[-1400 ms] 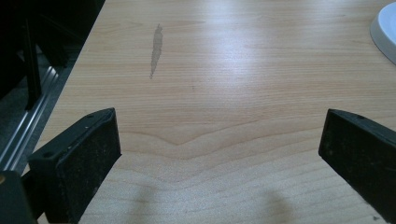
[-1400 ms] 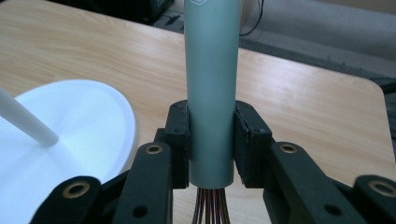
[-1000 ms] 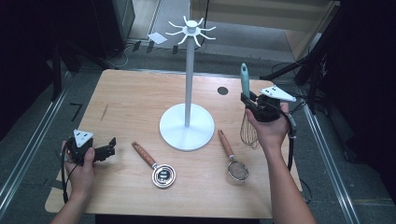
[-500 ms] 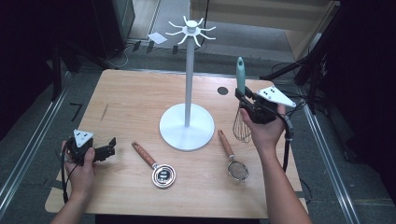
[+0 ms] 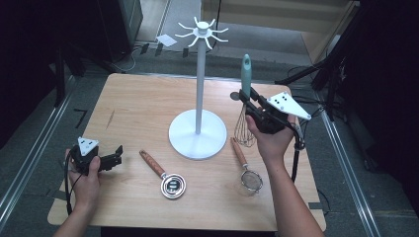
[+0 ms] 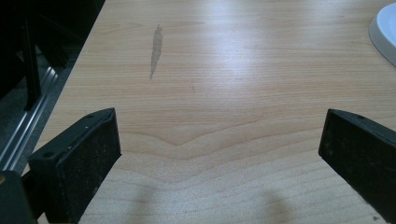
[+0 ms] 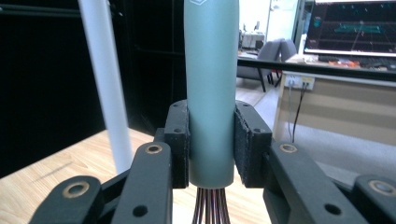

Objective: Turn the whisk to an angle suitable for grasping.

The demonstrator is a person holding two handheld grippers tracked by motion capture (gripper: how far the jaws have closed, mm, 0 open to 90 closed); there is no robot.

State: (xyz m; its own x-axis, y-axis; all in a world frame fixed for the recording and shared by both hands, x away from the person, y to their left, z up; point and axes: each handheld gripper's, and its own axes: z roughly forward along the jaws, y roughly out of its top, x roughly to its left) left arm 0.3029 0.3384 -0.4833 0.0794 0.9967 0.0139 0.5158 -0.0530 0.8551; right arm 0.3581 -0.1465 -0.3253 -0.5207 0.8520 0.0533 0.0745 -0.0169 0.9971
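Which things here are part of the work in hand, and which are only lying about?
In the job:
- whisk, teal handle up, clamped in the right gripper
- white hook stand, beside the raised whisk, probably where it will hang

Lying about:
- wooden-handled strainer on the table
- wooden-handled measuring cup on the table
- left gripper, open over bare wood

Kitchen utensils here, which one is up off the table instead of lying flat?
The whisk with the teal handle, held upright in the right gripper; the two wooden-handled utensils lie flat on the table.
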